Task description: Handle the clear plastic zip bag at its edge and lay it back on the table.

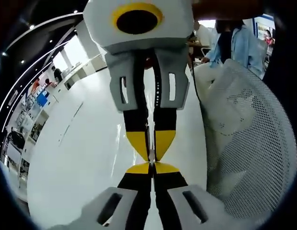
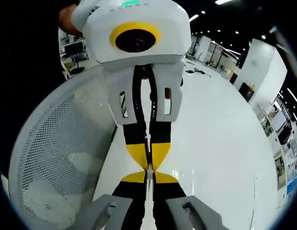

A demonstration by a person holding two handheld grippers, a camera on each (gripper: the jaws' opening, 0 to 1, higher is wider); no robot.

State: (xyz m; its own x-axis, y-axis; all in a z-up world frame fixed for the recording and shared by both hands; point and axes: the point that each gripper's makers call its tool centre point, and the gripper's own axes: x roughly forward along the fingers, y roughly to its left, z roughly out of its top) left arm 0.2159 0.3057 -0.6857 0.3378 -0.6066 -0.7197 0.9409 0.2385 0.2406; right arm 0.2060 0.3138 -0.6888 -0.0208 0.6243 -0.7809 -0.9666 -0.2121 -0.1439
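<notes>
Both tools meet tip to tip over the white surface [image 1: 81, 158]: left tool [image 1: 151, 168] and right tool [image 2: 149, 176] each clenched on the clear zip bag's [image 1: 151, 154] thin edge. A white mesh basket [image 1: 254, 143] stands beside them.

Tools tip to tip over table [image 1: 81, 158], mesh basket [image 1: 249, 158] beside

Left claw [image 1: 151, 166] and right claw [image 1: 151, 154] tip to tip, both closed, above white table [image 1: 81, 158]; mesh basket [image 1: 249, 158] beside.

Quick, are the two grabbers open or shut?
Left gripper: shut; holding what, cannot be told.
Right gripper: shut; holding what, cannot be told.
</notes>
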